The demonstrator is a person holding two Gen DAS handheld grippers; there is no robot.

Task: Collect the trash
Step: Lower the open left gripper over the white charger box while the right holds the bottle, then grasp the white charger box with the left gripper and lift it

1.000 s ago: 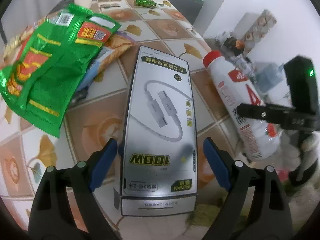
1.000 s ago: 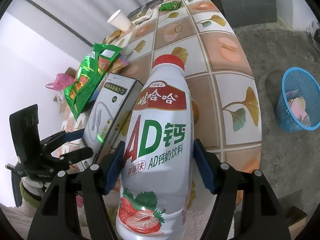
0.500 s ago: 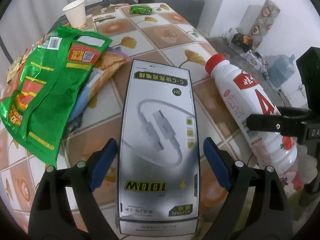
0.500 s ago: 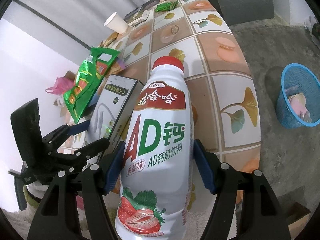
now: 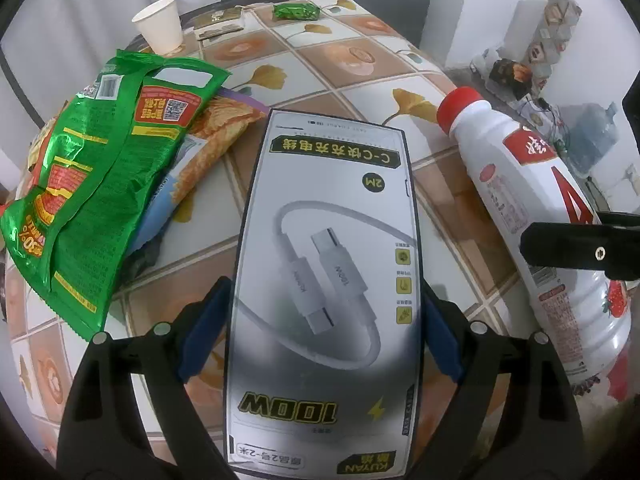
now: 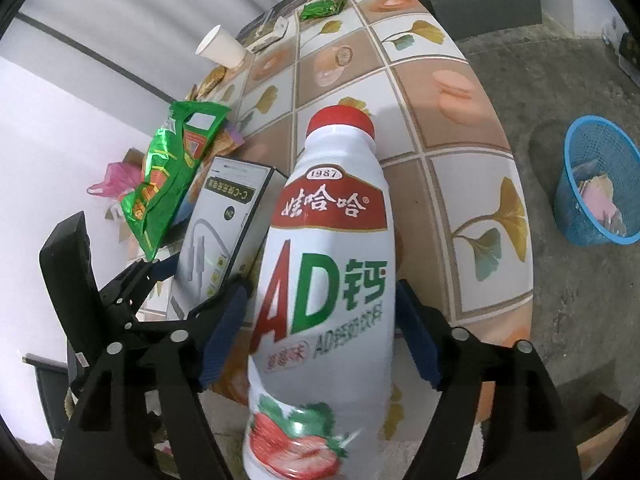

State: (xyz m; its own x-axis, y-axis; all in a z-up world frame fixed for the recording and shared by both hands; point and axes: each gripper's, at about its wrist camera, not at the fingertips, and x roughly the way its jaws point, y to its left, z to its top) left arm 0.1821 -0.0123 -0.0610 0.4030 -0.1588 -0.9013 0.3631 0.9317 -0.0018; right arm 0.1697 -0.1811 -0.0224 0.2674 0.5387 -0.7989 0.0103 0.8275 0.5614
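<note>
1. The silver-grey cardboard cable box (image 5: 324,280) lies on the tiled table (image 5: 360,64), between the wide-spread blue pads of the left gripper (image 5: 322,332); firm pressing cannot be confirmed.
2. The white plastic milk-drink bottle with red cap (image 6: 324,280) is framed by the right gripper (image 6: 320,336), whose jaws are opening; small gaps are seen beside the bottle.
3. Some scraps are already seen in the blue mesh basket (image 6: 576,184) on the floor.
4. The green foil snack bag (image 5: 92,184), white paper cup (image 5: 158,24) and small green wrapper (image 5: 296,11) are left uncollected.

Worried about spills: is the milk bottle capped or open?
Capped: the milk bottle wears its red cap, lying on the table.
</note>
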